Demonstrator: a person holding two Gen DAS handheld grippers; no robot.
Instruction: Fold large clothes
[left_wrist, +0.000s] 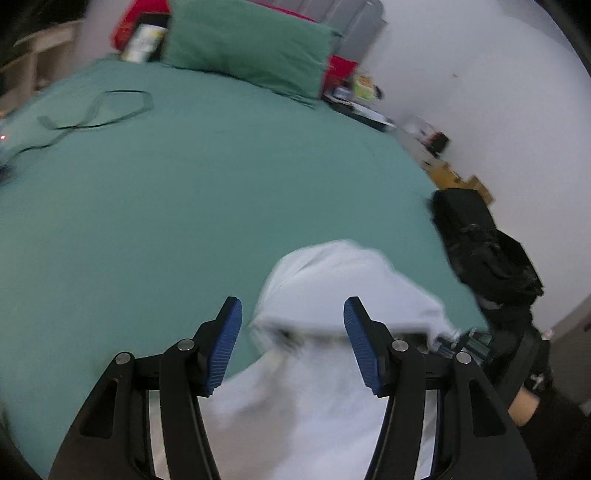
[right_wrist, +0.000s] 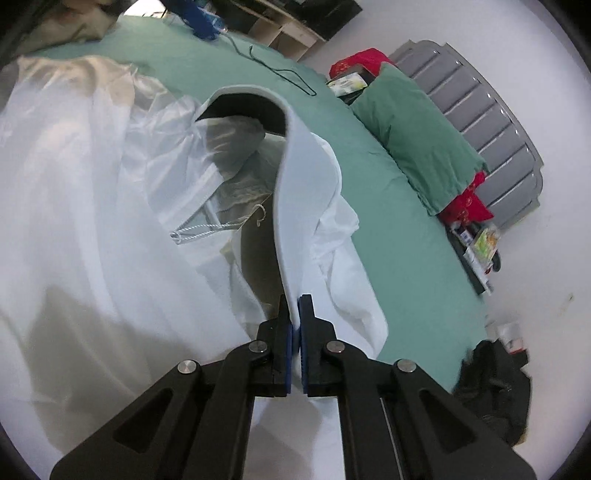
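Right gripper pinching white garment's collar edge | left gripper spread, empty, above it | green bed beneath

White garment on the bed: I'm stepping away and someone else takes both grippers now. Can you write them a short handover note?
Right gripper: shut on the white garment, pinching its stiff collar edge.
Left gripper: open, nothing held, above a bunched part of the same garment.
The garment lies crumpled at the near side of the green bed; a green pillow sits at the headboard end.
Done: one grip taken. No fold visible yet.
Left: take a second grip with the left gripper, spread the garment flat, then fold.
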